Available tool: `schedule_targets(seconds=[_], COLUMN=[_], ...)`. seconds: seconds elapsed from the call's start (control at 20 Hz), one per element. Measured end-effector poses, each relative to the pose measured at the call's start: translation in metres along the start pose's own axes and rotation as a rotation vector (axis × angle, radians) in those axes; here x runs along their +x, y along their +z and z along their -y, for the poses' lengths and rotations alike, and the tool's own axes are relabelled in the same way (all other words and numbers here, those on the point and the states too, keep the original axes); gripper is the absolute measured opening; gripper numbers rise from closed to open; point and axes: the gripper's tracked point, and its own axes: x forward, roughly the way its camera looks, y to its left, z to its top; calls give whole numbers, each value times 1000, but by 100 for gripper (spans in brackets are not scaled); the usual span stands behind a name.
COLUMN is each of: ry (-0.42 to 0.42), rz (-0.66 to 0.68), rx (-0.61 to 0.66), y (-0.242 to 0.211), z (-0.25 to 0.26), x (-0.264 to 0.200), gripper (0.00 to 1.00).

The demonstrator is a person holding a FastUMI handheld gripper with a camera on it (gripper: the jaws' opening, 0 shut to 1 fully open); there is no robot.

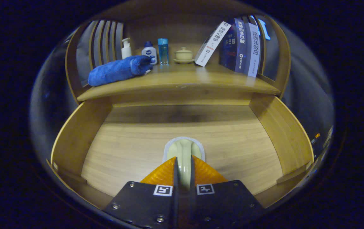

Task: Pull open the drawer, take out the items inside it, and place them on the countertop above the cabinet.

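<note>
Inside the open drawer [74, 140], above its bare wooden floor, my gripper [183, 168] is clamped on a pale green, handled item with a whitish edge, perhaps a small brush or scoop [184, 151]; both fingers press its stem and its rounded head pokes out just ahead of them. Nothing else lies in the drawer that I can see. Directly above the drawer's back wall runs the countertop [182, 81], where this item must go. To do it well, I judge I should lift straight up until clear of the drawer walls, then carry it forward onto the bare wood at the countertop's front, short of what stands there. Up there lie a rolled blue towel [117, 70], a white pump bottle [126, 47], a small bottle [149, 51] with a dark round logo too small to read, a clear blue bottle [163, 51], a lidded cream pot [184, 54] and leaning books [236, 44] with Chinese spine titles.
</note>
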Motion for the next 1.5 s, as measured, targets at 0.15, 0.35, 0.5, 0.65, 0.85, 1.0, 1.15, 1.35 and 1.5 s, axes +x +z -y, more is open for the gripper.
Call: schedule_targets(seconds=[0.15,0.35,0.5,0.65,0.85,1.0,1.15,1.35,1.5], ry=[7,-2,-15,-31,-23,-20,-26,-26,-37], rz=[96,258,345,429,478,521,525,501,459], rx=[-4,3,-5,-12,-5,22,27,13,-18], y=[23,68,92,116,152,184,214,250,265], z=[-1,5,10,6,-7,-10,-7,-9,-11], x=[-17,-60,-92,-122,-162,-185,-188,-164,-123], gripper=[14,13,13,14,13,13,13,13,13])
